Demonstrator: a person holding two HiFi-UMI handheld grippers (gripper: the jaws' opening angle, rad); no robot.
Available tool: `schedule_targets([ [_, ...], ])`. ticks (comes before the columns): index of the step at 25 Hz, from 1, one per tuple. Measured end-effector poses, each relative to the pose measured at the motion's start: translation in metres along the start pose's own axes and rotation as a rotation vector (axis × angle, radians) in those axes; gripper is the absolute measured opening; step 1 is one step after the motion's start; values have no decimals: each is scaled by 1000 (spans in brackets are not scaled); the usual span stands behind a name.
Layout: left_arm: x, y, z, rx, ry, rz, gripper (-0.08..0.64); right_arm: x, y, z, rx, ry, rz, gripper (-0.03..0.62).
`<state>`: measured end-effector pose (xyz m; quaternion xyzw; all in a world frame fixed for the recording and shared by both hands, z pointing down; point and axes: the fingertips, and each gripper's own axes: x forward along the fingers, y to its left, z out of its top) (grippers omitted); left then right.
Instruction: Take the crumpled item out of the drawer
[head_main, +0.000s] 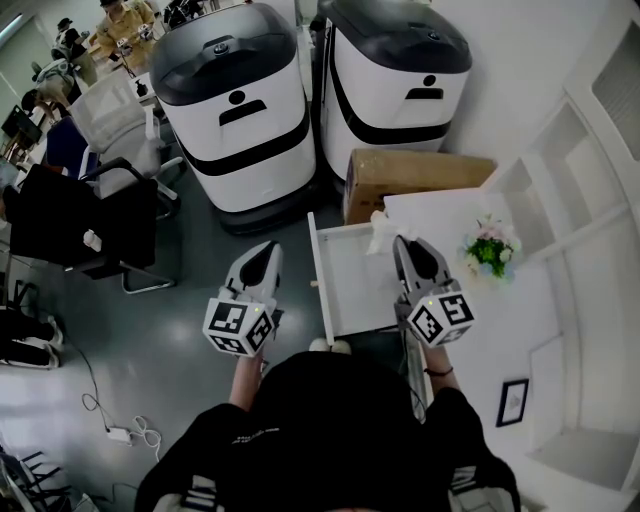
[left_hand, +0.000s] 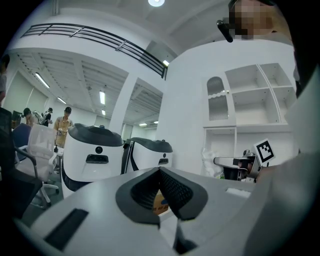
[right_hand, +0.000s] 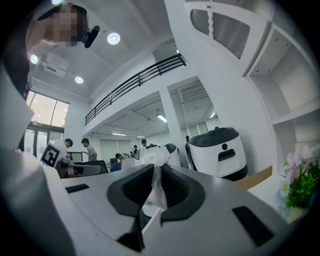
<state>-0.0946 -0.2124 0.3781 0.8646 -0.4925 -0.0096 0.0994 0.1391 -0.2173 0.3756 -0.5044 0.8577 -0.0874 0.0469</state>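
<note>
White desk drawer (head_main: 350, 290) stands open; right gripper (head_main: 402, 243) at its 1 o'clock pinches crumpled tissue (right_hand: 154, 195); left gripper (left_hand: 160, 171) at 9 o'clock clenched, empty.

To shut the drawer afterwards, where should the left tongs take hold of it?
Probably the upright front board, pinched over its top edge from above. It is thin, stands free of the cabinet, and lies nearest the left tongs.
</note>
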Motion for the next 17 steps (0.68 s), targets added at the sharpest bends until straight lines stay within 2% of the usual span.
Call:
schedule_targets([
  [17,-8,8,1,8,9,21,-2,-5,-1,2,-21,-7,-30,34],
])
